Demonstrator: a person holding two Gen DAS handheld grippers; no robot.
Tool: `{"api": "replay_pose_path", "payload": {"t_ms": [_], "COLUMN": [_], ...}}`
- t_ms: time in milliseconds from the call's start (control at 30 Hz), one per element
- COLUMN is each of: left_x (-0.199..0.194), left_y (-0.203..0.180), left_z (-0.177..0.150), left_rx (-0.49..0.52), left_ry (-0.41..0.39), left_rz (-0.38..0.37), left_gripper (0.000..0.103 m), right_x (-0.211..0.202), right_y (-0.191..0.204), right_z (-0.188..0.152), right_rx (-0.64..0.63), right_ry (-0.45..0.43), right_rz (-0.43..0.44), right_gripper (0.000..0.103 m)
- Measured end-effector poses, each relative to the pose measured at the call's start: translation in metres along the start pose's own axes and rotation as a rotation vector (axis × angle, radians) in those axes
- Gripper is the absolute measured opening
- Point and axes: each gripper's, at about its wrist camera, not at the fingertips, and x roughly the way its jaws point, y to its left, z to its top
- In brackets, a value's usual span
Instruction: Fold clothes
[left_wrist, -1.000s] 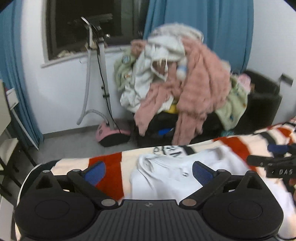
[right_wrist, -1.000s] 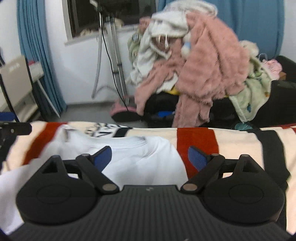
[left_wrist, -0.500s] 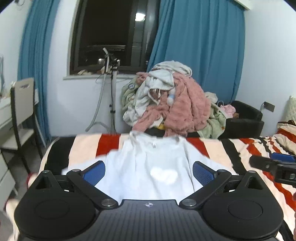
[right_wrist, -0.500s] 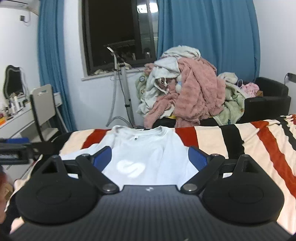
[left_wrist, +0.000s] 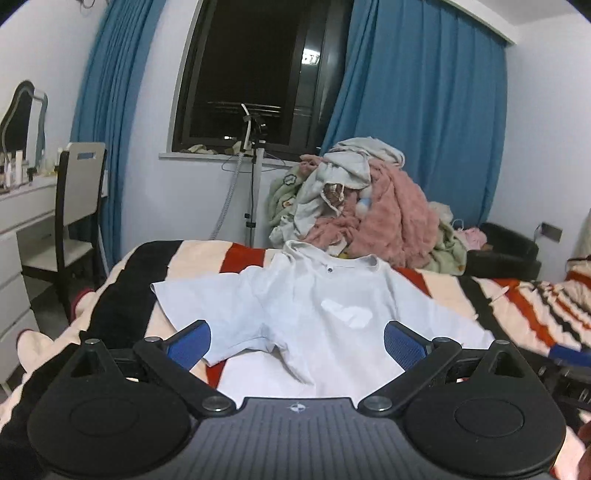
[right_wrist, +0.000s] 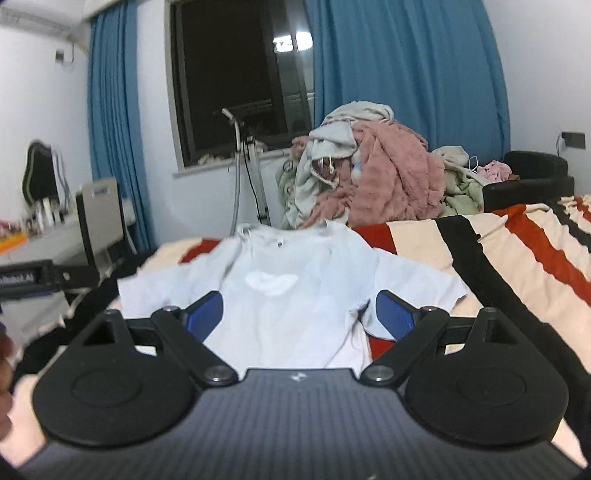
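Nearest, the left claw (left_wrist: 297, 341) hangs released, its blue pads spread wide over the near half of the shirt (left_wrist: 325, 314) and gripping nothing; the right claw (right_wrist: 297, 314) is likewise released and empty, its pads wide apart above the shirt's lower half. The pale shirt lies spread flat on the bed (left_wrist: 517, 306), chest up, collar at the far end, both short sleeves out to the sides, a white patch on its chest. Under it the blanket (right_wrist: 517, 258) runs in cream, red and black stripes. In the left view the tip of the right claw shows at the right edge, just beside the bed; in the right view the left claw's body juts in at the left edge. Beyond the bed's far end a heap of clothes (left_wrist: 373, 206), pink and pale green and white, sits piled high, touching a black armchair (left_wrist: 509, 254) on the right. Left of the heap stands a steamer (left_wrist: 253, 177), farther left a chair (left_wrist: 79, 206) at a white worktop (left_wrist: 22, 210). Behind all, a dark window (right_wrist: 240, 74) between blue curtains (right_wrist: 406, 74)
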Motion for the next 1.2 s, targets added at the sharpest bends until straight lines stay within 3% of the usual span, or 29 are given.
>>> {"api": "replay_pose_path", "payload": {"t_ms": [200,600,767,900,1000,1200], "left_x": [0.023,0.063,0.106,0.143,0.174,0.239], "left_y": [0.003,0.018,0.050,0.088,0.113,0.134], "left_z": [-0.003,-0.007,-0.008,-0.012,-0.014,-0.004], "left_rx": [-0.034,-0.181,-0.285,-0.393,-0.470,-0.456], "left_ry": [0.046,0.176,0.215,0.212,0.194,0.192], "left_rz": [0.039,0.047,0.134,0.196,0.210,0.231], "left_gripper": [0.101,0.101,0.101,0.101,0.095,0.077], "right_x": [0.001,0.007,0.019,0.030,0.040,0.063], "right_y": [-0.004,-0.010,-0.020,-0.026,-0.034,-0.052], "right_z": [-0.001,-0.013,-0.021,-0.024,-0.027,-0.036], "right_rx": [0.016,0.062,0.123,0.140,0.176,0.252], "right_ry": [-0.043,0.021,0.074,0.058,0.051,0.053], "right_rz": [-0.034,-0.096,-0.099,-0.174,-0.194,-0.184], "right_gripper": [0.091,0.091,0.091,0.091,0.091,0.091]}}
